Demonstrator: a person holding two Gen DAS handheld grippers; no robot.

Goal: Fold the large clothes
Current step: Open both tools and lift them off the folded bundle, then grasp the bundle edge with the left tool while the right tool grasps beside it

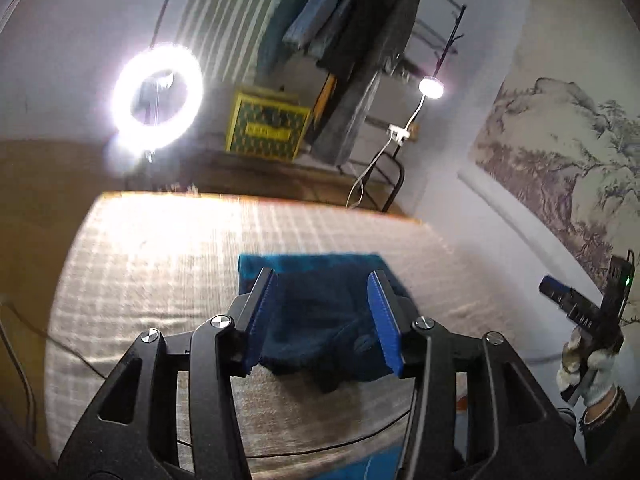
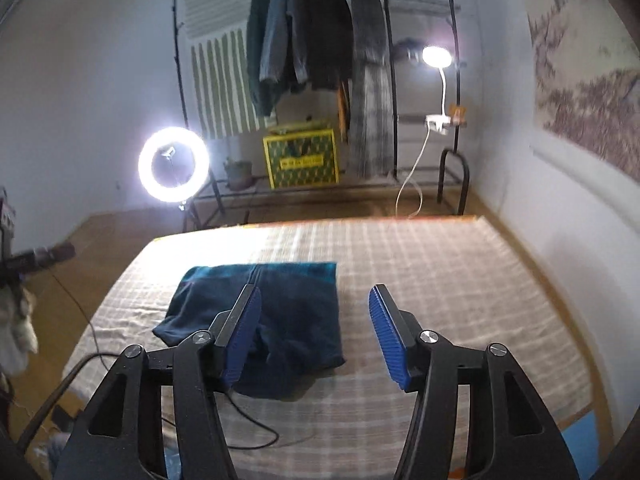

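Dark blue garment (image 2: 256,320) lies folded into a rough square, mid-bed on checked cover (image 2: 440,280), likely just set down. Left gripper (image 1: 326,316) and right gripper (image 2: 316,332) hover above it, jaws apart, nothing between them. Ring light (image 2: 174,164) far left, clothes rack (image 2: 320,28) at far wall.

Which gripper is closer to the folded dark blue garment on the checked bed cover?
Left, judging by framing. The left gripper hangs open above the folded dark blue garment, which fills its gap; the right gripper hangs open toward the garment's right edge.
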